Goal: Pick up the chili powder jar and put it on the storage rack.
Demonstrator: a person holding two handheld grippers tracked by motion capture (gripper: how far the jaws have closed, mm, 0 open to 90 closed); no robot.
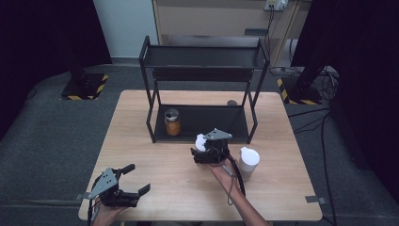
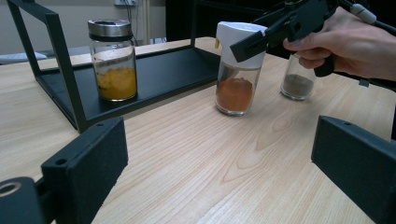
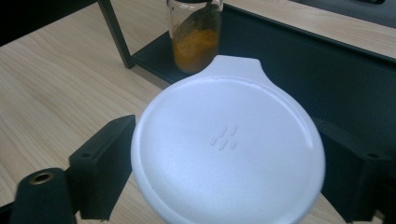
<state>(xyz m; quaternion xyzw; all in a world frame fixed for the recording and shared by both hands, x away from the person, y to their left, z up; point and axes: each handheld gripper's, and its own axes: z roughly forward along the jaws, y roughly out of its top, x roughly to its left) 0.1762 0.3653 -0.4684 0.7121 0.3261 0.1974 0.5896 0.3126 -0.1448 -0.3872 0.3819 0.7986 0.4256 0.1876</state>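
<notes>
Grasping step: right gripper straddling white-lidded spice jar at table centre, jaws either side of lid, contact not confirmable. Left gripper idling wide at seven o'clock. Next, likely: closing firmly, lifting toward rack at twelve o'clock.

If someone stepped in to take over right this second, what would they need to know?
Right gripper: jaws on either side of the white lid of the red-spice jar; whether they already clamp it cannot be told. The jar stands on the table just in front of the black rack.
Left gripper: open, holding nothing, near the table's front left corner.
Done: the yellow-spice jar stands on the rack's bottom shelf.
Left: probably the red-spice jar goes onto the rack next, then the white-lidded jar of grey powder standing beside the right hand.
</notes>
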